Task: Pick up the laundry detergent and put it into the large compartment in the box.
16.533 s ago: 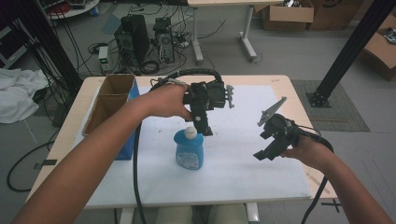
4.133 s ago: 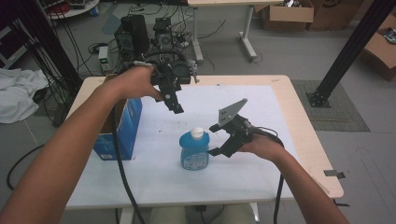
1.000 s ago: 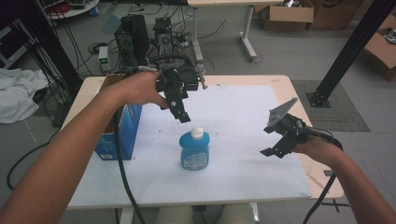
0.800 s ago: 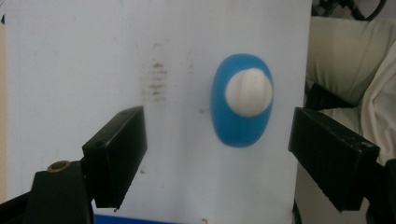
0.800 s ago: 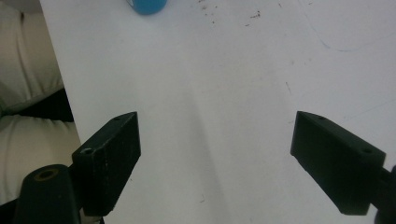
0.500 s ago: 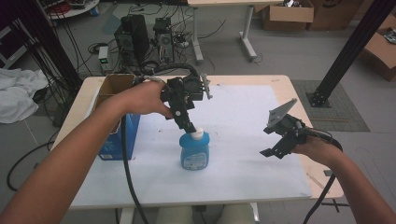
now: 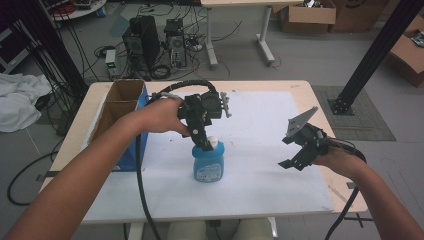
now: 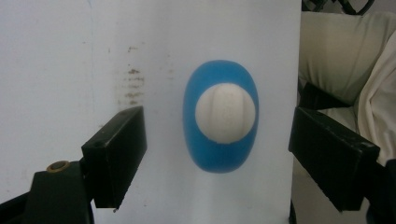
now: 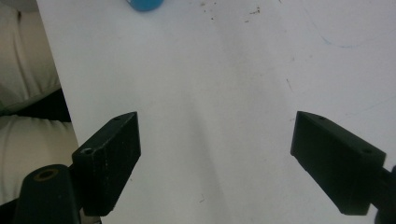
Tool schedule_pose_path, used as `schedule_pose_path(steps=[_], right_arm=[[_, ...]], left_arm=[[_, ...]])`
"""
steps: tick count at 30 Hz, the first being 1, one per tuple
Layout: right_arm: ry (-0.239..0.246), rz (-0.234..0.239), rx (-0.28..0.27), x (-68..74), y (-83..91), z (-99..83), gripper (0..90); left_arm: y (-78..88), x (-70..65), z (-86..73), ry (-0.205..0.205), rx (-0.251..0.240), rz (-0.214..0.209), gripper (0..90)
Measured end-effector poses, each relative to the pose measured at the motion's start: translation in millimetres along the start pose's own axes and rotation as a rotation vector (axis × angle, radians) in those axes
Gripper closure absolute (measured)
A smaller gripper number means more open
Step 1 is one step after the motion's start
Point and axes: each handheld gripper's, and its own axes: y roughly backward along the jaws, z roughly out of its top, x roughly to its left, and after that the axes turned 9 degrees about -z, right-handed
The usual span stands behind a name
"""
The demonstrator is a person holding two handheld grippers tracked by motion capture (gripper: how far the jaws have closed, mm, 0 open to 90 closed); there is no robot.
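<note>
- Blue plastic bottle with a white cap (image 8: 219, 122) is standing upright on the white table sheet (image 7: 260, 130), directly under the left gripper (image 8: 217, 156).
- Its white cap is lying between the two wide-spread jaws, touching neither; the bottle's oval body is running long across the gap line.
- Left gripper is looking the nearer one, so it is probably preparing to descend on the cap.
- Right gripper (image 7: 295, 150) is hanging well apart to the side, jaws spread wide too, holding nothing.
- Open brown cardboard box with blue side (image 7: 117, 107) is sitting beyond the left hand; its inside is appearing empty.
</note>
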Motion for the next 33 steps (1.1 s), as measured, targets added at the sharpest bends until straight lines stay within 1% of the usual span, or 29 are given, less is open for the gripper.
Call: schedule_pose_path(steps=[1, 4, 5, 7, 10, 12, 13, 15, 16, 19, 22, 24, 26, 29, 31, 33], right_arm=[[0.002, 0.001, 0.001, 0.1, -0.3, 0.3, 16.0], [0.002, 0.001, 0.003, 0.5, -0.7, 0.7, 16.0], [0.002, 0.001, 0.003, 0.5, -0.7, 0.7, 16.0], [0.001, 0.002, 0.002, 0.7, -1.2, 0.6, 16.0], [0.001, 0.003, 0.002, 0.7, -1.5, 0.1, 16.0], [0.001, 0.002, 0.004, 0.7, -2.3, -0.6, 16.0], [0.001, 0.002, 0.004, 0.7, -2.3, -0.6, 16.0], [-0.001, 0.002, 0.004, 0.8, -2.6, -1.0, 16.0], [-0.001, 0.002, 0.004, 0.8, -2.9, -1.1, 16.0], [-0.002, 0.005, 0.003, 0.8, -3.5, -1.5, 16.0], [-0.001, 0.006, 0.002, 0.9, -3.6, -1.5, 16.0], [0.002, 0.006, 0.001, 1.2, -3.9, -1.7, 16.0], [0.001, 0.006, 0.001, 1.3, -4.0, -1.8, 16.0], [0.001, 0.006, -0.003, 1.1, -3.9, -2.5, 15.9], [-0.003, 0.007, -0.003, 1.4, -3.6, -3.0, 15.9], [-0.002, 0.006, -0.006, 1.5, -3.7, -3.4, 16.0]], left_arm=[[-1.5, -0.8, -0.2, 0.015, -0.005, -0.007, 19.9], [-5.9, 0.1, -0.1, 0.017, 0.001, -0.006, 19.7], [-7.0, 0.9, -0.1, 0.014, 0.002, 0.003, 19.7], [-10.6, 1.0, -0.5, 0.028, 0.000, -0.003, 19.5], [-13.2, 1.4, -0.6, 0.022, 0.002, 0.000, 19.5], [-16.0, 1.6, -0.8, 0.030, -0.001, -0.005, 19.5], [-16.8, 2.1, -0.8, 0.023, 0.000, 0.001, 19.5], [-20.7, 1.9, -1.0, 0.031, 0.000, -0.007, 19.5], [-22.5, 2.0, -0.9, 0.027, 0.002, -0.002, 19.5], [-29.5, 1.0, 0.0, 0.031, 0.007, -0.007, 19.5], [-32.0, 0.7, 0.4, 0.034, 0.007, -0.011, 19.5], [-34.8, 1.1, 0.9, 0.027, 0.009, -0.010, 19.5], [-37.6, 0.5, 1.0, 0.037, 0.012, -0.018, 19.5], [-40.7, 1.2, 1.3, 0.035, 0.021, -0.013, 19.5], [-42.4, 1.6, 0.9, 0.049, 0.015, -0.016, 19.5], [-45.2, 2.5, 0.4, 0.043, 0.021, -0.008, 19.5]])
